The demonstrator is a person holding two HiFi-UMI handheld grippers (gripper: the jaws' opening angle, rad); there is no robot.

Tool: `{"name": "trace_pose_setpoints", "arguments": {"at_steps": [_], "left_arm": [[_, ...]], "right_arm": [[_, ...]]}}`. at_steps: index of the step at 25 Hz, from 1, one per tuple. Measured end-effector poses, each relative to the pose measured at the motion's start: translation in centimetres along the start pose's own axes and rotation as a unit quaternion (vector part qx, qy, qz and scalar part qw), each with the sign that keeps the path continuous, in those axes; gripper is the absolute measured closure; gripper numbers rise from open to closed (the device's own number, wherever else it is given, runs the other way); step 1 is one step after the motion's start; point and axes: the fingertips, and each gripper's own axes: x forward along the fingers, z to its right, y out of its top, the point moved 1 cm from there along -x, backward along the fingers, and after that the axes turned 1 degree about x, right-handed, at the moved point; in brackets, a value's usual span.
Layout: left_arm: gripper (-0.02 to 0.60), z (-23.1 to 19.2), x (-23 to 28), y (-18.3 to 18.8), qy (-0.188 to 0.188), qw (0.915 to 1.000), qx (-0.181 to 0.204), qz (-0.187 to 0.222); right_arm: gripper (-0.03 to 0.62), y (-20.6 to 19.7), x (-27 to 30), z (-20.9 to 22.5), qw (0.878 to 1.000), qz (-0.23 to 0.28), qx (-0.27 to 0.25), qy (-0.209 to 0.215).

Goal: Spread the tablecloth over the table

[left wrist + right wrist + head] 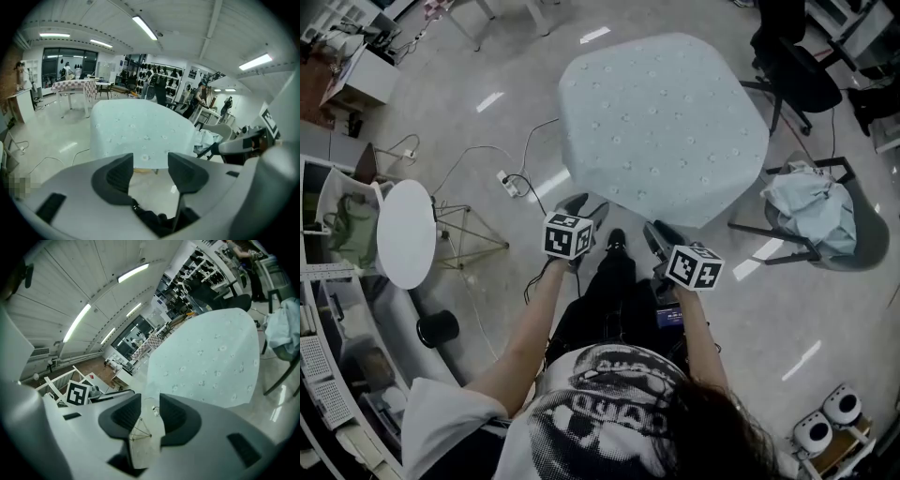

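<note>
The pale, flower-dotted tablecloth point(661, 122) is lying spread over the table, hanging down its sides and hiding the top. Just short of the tablecloth's near edge, a person is holding the left gripper point(581, 202) and the right gripper point(657, 231) side by side, both pointing toward it. Each pair of jaws is standing apart with nothing between them, clear of the cloth. To the right of the tablecloth, a chair point(853, 246) is carrying crumpled fabric.

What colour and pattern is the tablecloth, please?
Pale mint tablecloth with small white flowers, clearest in the right gripper view.
</note>
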Motion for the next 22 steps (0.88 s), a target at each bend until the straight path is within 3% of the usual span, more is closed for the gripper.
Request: {"name": "trace_pose_setpoints", "arguments": {"at_steps": [7,13,22], "left_arm": [[0.353,6.0,-3.4,1.0,-0.049,0.9981,0.008,0.037],[0.358,11.2,-5.3,0.3,-0.093,0.9946,0.015,0.045],[0.362,14.6,-7.7,1.5,-0.13,0.9888,0.041,0.06]], "right_arm": [[0.472,-0.1,-4.4,-1.2,0.999,0.025,-0.044,-0.003],[0.473,0.3,-7.6,-1.6,0.998,0.064,-0.007,0.01],[0.49,0.5,-9.7,-2.9,0.995,0.097,-0.007,0.015]]}}
